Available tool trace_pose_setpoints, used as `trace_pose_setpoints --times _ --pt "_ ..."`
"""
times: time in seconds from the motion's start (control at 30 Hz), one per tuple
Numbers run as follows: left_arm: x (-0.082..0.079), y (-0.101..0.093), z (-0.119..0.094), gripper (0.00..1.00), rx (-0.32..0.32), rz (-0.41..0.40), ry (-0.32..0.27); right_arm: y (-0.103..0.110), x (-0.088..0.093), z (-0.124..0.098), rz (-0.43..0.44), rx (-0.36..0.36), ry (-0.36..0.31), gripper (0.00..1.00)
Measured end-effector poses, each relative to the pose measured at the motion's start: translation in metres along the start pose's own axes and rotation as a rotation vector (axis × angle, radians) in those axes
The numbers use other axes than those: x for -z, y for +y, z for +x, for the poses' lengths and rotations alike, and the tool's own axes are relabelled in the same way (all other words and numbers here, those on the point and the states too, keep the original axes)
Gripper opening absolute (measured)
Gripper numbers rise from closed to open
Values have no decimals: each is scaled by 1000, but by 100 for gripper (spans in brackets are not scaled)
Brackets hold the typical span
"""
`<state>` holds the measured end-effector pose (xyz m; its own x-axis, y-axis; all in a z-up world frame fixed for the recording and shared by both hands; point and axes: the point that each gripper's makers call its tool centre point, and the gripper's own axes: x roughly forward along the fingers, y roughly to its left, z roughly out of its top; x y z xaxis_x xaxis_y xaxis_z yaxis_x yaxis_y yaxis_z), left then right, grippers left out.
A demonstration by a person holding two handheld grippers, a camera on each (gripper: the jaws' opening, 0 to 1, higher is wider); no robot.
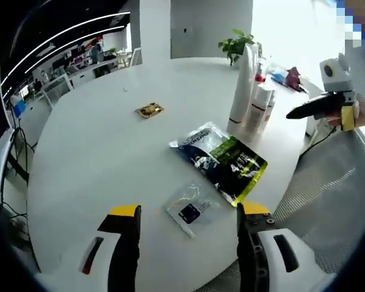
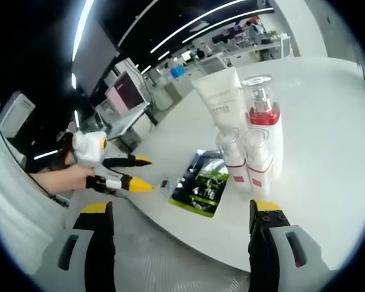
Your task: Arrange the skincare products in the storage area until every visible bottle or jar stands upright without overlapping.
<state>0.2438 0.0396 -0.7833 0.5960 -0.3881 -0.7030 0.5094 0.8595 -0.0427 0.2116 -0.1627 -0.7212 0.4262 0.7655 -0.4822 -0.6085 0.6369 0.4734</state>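
On round white worktop point(image 1: 97, 152), flat dark sachet point(image 1: 222, 159) lying lengthwise just ahead of left hand-held gripper point(image 1: 188, 214), nearer than right hand-held gripper point(image 2: 182, 210); both agape, empty.

White round table point(image 1: 97, 158), gold plate set in it point(image 1: 149, 110), potted plant point(image 1: 234, 45), monitor point(image 2: 128, 92)

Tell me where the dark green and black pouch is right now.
The pouch lies flat on the white table in the left gripper view, just in front of the upright group of bottles, with a small clear packet beside it.
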Motion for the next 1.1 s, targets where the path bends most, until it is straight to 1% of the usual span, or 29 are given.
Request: trace_pose_setpoints --times 0.07,0.17,0.27,0.3,0.43,0.53,0.57,0.7,0.73,0.77,0.8,0.83,0.93,1.0,1.1 --pt "-2 -1 -3 67 -1 -5 -6 1 -1 -1 1 0 -5 92" --pt "-6 -2 -13 70 2 -34 -30 5 -1 -4 -3 2 -10 92" --pt "-7 -1 -17 72 2 -50 -40 5 -2 -5 -6 2 -15 92" --pt "-9 -4 -22 73 0 -54 -45 5 -2 -5 -7 1 -17 92" --pt "-13 -4 -31 79 3 -65 -67 5 -3 -5 -12 1 -17 93" --pt "-15 -3 -36 82 -3 -93 -95 4 -3 -6 -16 1 -19 93" --pt "-18 -6 -40 83 3 -111 -102 4 -3 -6 -17 1 -19 94" --pt "-18 -10 -45 88 4 -122 -110 5 -4 -8 -24 5 -21 95" --pt "-20 -10 -46 90 7 -125 -121 5 -4 -9 -25 5 -21 95" --pt "-24 -11 -48 93 22 -136 -156 6 -4 -9 -26 6 -21 95" --pt "-25 -11 -51 95 29 -160 -167 4 -4 -10 -28 7 -20 96" --pt "-25 -10 -53 96 31 -164 -169 4 -4 -10 -30 9 -19 96" --pt "-26 -15 -60 99 43 -162 -189 4 -4 -11 -37 13 -19 97" --pt "-25 -16 -62 99 46 -166 -189 4 -3 -12 -40 19 -18 99" --pt "-25 -19 -70 99 47 -167 -191 3 -3 -14 -46 27 -17 99"
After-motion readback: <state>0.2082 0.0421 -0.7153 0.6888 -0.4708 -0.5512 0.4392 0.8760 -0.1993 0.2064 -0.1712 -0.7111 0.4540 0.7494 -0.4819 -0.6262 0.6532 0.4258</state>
